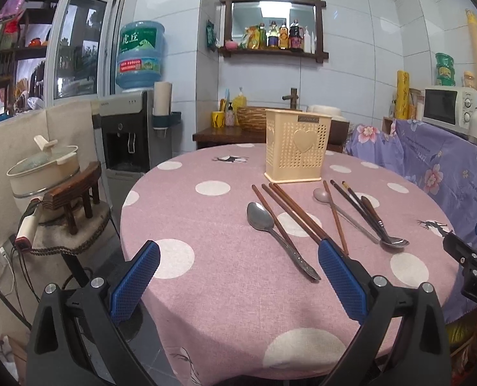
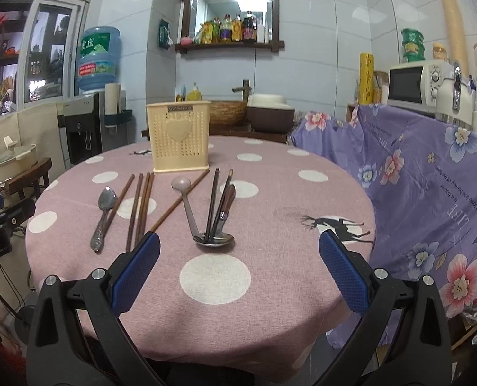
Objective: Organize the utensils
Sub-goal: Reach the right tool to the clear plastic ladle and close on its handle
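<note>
A cream perforated plastic utensil holder with a raised heart on its front (image 2: pixel 178 136) stands upright towards the far side of the round table in its pink, white-dotted cloth (image 2: pixel 270 199). No handle shows above its rim, so it looks unfilled and the sorting seems not yet begun, though its inside cannot be seen.

All the utensils lie flat on the cloth in front of the holder. To the holder's left front lies a plain steel spoon (image 2: pixel 103 212), bowl towards the holder, with one brown wooden chopstick beside or under it and three more brown wooden chopsticks (image 2: pixel 140 206) in a loose row just beside. Another brown chopstick (image 2: pixel 180 202) slants away from the holder's base. To its right front is a crossed heap: a long steel spoon with a pale round bowl (image 2: pixel 187 202), two dark chopsticks (image 2: pixel 213 202) and a wooden-handled spoon (image 2: pixel 227 201), their near ends resting in its steel bowl. Which piece lies on top there is hard to make out.

The left gripper (image 1: pixel 238 276) and right gripper (image 2: pixel 238 270) both hover over the table's near edge, jaws spread wide and holding nothing, probably poised for a first pick. In the left view the near finger hides the chopsticks' near ends; each gripper appears only partly in the other's view.
</note>
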The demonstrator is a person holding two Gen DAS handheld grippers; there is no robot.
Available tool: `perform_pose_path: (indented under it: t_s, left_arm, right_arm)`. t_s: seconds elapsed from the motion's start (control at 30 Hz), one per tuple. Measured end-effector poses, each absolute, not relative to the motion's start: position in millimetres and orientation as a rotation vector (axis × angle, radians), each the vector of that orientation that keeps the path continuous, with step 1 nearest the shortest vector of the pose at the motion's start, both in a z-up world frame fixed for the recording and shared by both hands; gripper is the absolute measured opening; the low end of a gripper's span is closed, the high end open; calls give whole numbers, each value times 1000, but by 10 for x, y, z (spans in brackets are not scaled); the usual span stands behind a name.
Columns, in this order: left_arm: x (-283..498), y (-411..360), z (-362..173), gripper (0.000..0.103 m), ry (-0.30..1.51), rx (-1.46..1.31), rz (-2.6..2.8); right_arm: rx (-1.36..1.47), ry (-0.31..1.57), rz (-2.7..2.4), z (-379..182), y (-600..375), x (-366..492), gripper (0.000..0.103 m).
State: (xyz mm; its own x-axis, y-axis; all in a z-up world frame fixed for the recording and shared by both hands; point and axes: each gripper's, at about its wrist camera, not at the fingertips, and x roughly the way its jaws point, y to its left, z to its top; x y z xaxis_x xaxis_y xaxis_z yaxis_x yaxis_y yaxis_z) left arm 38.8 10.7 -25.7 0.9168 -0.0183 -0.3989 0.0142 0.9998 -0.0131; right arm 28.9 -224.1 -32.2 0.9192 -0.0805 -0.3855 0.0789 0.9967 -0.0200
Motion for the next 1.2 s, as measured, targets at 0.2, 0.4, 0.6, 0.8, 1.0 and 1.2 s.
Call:
perform_pose_path:
  t_s: [0.2, 0.4, 0.6, 0.8, 1.0, 1.2]
  left_arm:
    - [807, 180, -255, 98, 542, 11, -50]
    - [1303, 304, -196, 92, 685, -51, -63]
    - [1541, 273, -84, 91, 668, -58, -60]
    - [1762, 218, -162, 75, 728, -63, -62]
    - [1758, 314, -212, 72, 766, -83, -55]
    - [1741, 403, -220, 72, 775, -112, -41]
  right_arm:
    - [-21, 474, -72, -317, -2378, 639, 98]
    - [17, 591, -48, -354, -2519, 1075, 98]
    - [16, 679, -38, -359, -2549, 1506, 87]
    - [22, 718, 126, -242, -2330, 1960, 72]
    - [-78, 789, 300, -249, -1853, 2410, 66]
    - [-143, 879, 422, -327, -1607, 2962, 59]
